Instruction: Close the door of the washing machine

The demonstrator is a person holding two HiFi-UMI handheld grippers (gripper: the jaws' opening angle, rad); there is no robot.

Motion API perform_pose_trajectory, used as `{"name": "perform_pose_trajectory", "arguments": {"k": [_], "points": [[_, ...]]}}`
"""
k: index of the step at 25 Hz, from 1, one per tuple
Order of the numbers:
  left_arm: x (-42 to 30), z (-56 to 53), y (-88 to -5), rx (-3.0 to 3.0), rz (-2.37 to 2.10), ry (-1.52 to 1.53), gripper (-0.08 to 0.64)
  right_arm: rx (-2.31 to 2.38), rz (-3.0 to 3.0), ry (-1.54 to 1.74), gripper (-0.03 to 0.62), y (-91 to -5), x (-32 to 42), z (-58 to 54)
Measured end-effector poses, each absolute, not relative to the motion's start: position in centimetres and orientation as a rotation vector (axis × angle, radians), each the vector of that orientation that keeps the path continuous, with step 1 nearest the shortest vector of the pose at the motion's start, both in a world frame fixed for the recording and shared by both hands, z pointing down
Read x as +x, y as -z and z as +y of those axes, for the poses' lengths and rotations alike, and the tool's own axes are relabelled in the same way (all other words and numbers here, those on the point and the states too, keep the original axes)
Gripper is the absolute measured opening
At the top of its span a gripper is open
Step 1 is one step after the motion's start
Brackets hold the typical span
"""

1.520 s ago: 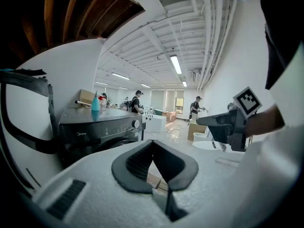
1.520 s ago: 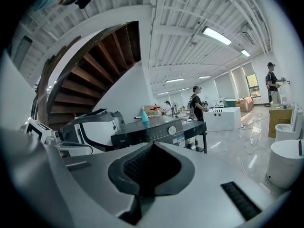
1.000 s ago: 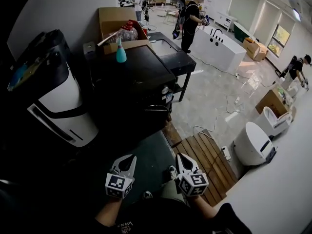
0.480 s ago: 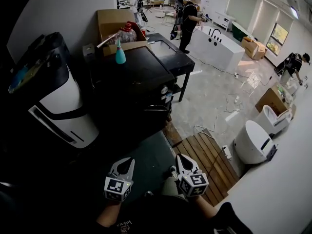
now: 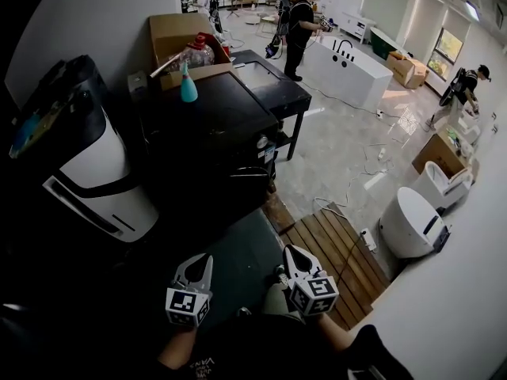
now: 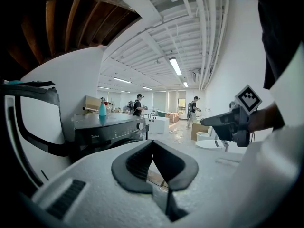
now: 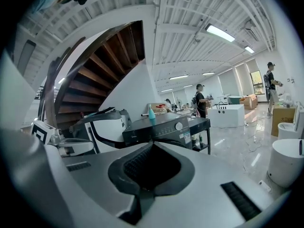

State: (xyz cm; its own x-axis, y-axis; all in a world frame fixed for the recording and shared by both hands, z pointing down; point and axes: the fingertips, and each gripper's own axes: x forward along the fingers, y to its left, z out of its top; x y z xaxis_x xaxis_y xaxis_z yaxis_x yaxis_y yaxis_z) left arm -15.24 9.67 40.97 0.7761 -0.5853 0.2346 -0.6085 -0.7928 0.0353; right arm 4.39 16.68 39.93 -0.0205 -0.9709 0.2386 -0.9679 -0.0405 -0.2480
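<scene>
The black front-loading washing machine (image 5: 210, 125) stands ahead of me against the wall, its round door (image 5: 249, 176) facing my way. The front is dark, so I cannot tell whether the door is ajar. My left gripper (image 5: 198, 264) and right gripper (image 5: 291, 253) hover side by side low in the head view, well short of the machine, both shut and empty. In the left gripper view the shut left gripper (image 6: 153, 142) points at the machine (image 6: 111, 129). The right gripper (image 7: 152, 144) likewise points at the machine (image 7: 159, 129) and its silver knob (image 7: 179, 126).
A teal spray bottle (image 5: 188, 87) and a cardboard box (image 5: 178, 34) sit on top of the machine. A white-and-black appliance (image 5: 95, 172) stands to its left, a black table (image 5: 273, 81) behind it. A wooden pallet (image 5: 333, 256) and a white rounded unit (image 5: 410, 224) are at right. People stand far back.
Only the head view has drifted a little. Both grippers stay shut and in nearly the same place.
</scene>
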Motion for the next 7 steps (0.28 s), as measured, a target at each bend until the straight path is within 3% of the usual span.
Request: {"name": "perform_pose_trajectory", "arguments": {"k": [7], "points": [[-15.1,10.2,-41.3,2.847,-0.957,-0.319,0.012,-2.222,2.183,0.536,-0.002,-40.5,4.9,16.8]]}}
